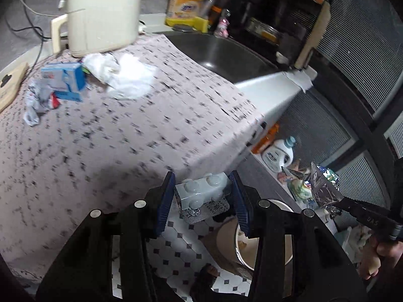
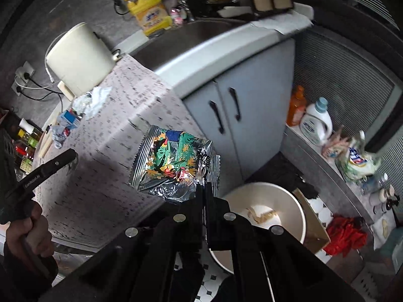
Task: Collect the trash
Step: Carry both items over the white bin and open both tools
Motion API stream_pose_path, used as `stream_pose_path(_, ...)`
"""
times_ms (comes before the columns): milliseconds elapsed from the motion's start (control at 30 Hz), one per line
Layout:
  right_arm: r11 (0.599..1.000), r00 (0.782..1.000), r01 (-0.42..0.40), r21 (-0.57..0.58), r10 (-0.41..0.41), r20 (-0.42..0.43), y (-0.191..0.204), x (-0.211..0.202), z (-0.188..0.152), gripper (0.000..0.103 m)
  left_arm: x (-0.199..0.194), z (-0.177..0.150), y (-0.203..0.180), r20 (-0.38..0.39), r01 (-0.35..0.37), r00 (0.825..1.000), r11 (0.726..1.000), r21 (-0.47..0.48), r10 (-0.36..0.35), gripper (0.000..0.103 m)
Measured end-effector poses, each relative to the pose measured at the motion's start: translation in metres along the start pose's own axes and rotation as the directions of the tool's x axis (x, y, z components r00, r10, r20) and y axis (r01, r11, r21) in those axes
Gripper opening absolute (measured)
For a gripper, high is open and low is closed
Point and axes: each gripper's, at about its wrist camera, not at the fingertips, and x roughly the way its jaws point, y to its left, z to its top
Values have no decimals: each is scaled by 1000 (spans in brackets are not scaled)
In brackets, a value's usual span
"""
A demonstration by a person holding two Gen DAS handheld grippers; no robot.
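Observation:
My left gripper (image 1: 202, 183) is shut on a clear pill blister pack (image 1: 201, 196) with silver foil backing, held past the table's edge above the tiled floor. My right gripper (image 2: 204, 187) is shut on the edge of a crinkled foil snack wrapper (image 2: 173, 161) with a green and orange print. A white round bin (image 2: 297, 209) with scraps inside stands on the floor below both grippers; its rim (image 1: 239, 241) shows under the left fingers. In the left wrist view the right gripper (image 1: 338, 198) carries the wrapper (image 1: 322, 183) at the far right. The left gripper (image 2: 71, 158) also shows at the left edge.
On the patterned tablecloth (image 1: 126, 151) lie a blue box (image 1: 63, 78), crumpled white tissue (image 1: 126, 75) and a crumpled wrapper (image 1: 37, 103). A cream appliance (image 1: 100, 12), yellow jug (image 1: 186, 2) and sink (image 1: 221, 50) sit behind. Cabinet doors (image 2: 226, 110), bottles (image 2: 314, 123) and a red cloth (image 2: 345, 234) stand right.

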Motion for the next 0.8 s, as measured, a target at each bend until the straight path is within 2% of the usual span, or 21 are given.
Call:
stream_pose_path(167,999,998,29,27,-27,-57,-37,1,-27,4,19,-20,-30,-50,23,999,1000,20,-22,45)
stream_pose_path(300,998,991,34,58,-26,-131,-61,9,-43,13,33,-38,-51,-91,41,995,999,31,-38,45)
stream_pose_path(333,997,989,35,70,-25,-149,-67,11,-46,22,36,-41,-56,-98,44,994,998,34,-41,45)
stream_pose_path(367,996,987,39,77,-26,-156,-72,12,-49,40,39,-44,-61,-106,47,993,998,37,-43,45)
stream_pose_path(433,995,987,50,88,-35,-159,-82,11,-55,55,45,-50,-69,-124,57,991,998,41,-52,45)
stream_pose_path(800,983,990,98,158,-80,-117,-126,-17,-66,54,74,-74,-122,-233,140,966,985,100,-114,45)
